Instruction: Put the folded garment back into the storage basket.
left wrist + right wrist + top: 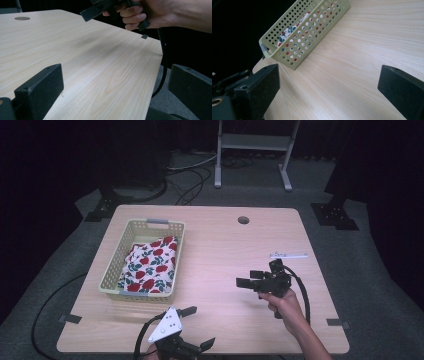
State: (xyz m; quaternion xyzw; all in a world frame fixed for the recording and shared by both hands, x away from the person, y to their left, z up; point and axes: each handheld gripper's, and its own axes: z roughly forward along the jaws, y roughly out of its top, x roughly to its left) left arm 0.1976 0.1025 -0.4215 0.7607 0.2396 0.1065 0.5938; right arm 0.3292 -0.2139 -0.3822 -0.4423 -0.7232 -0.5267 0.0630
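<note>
Left tool (197,326), jaws spread and empty, hovers at the bench's (225,250) near edge. Right tool (251,277), also spread and empty, hovers toward the right edge. A rose-print cloth (150,265) lies in the pale green basket (111,270) near the left edge.

The light falls from above onto the desk (225,250), so the pale wood is bright while the room around it stays almost black. In the high view the picture is soft and a little grainy, and the floor at the edges is dim. Soft shadows lie under the basket (111,280) and under both tongs. In the left gripper view the near jaws are blurred, and a grey shadow crosses the wood below the hand (160,15). In the right gripper view the basket holes look sharp, and the left side is perhaps underexposed.
</note>
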